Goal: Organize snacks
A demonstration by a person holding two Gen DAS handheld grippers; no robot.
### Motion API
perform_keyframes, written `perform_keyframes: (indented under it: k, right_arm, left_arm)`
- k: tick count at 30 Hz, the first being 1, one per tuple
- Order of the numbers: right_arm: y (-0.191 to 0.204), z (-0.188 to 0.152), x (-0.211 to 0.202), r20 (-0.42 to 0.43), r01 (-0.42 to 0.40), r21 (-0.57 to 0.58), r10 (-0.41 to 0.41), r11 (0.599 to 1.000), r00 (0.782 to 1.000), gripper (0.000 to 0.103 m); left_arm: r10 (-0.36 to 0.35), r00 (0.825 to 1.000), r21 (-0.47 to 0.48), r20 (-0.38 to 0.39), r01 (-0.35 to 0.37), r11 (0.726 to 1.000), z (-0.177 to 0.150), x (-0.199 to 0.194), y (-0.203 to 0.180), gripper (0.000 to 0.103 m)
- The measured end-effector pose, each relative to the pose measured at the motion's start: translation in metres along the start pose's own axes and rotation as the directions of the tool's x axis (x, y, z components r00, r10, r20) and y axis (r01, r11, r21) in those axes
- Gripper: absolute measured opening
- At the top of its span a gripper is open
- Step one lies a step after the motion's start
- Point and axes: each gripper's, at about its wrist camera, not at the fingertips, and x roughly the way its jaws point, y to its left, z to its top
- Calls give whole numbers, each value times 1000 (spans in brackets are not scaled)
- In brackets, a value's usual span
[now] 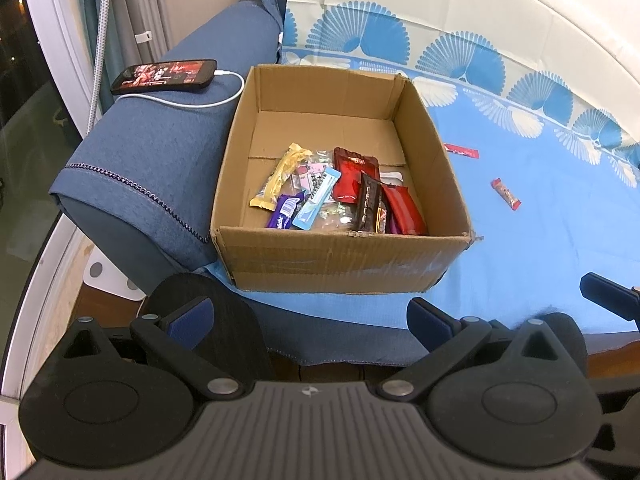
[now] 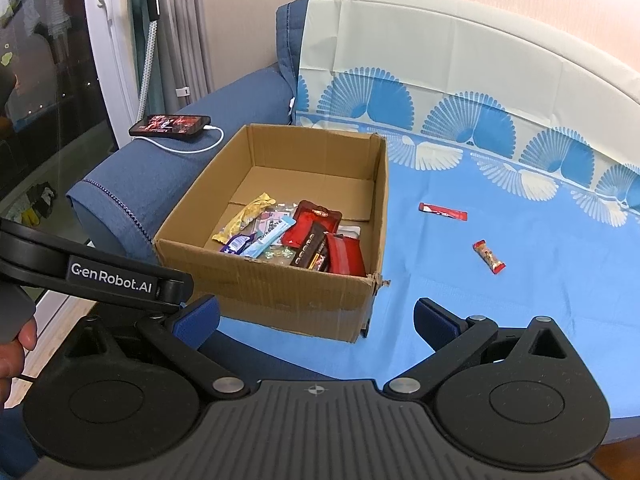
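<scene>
In the left wrist view, the open brown cardboard box stands on the light blue patterned cloth that covers the sofa seat, just beside the blue fabric armrest. A black phone with a lit screen lies on this armrest with a white cable. Many wrapped snacks already lie in the front part of the box: yellow, purple, light blue, red and dark brown packets. Two snacks are not yet inside, as I judge: a flat red stick packet just beside the right wall of the box, and a small red candy bar with twisted ends further right on the cloth. The left gripper hangs in front of the box with its fingers spread wide and nothing between them.

In the right wrist view, the right gripper is also spread and empty. The red stick packet and the small candy bar lie ahead of it, a little to the right, well apart from its fingers. So the task seems nearly finished; these two pieces remain.
</scene>
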Motion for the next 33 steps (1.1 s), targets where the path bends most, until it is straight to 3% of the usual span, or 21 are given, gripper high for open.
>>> perform_keyframes:
  k: [33]
  right_arm:
    - [-7, -3, 12, -51, -13, 9, 14, 1000, 999, 103]
  left_arm:
    - [4, 998, 8, -59, -3, 1000, 0, 16, -4, 103]
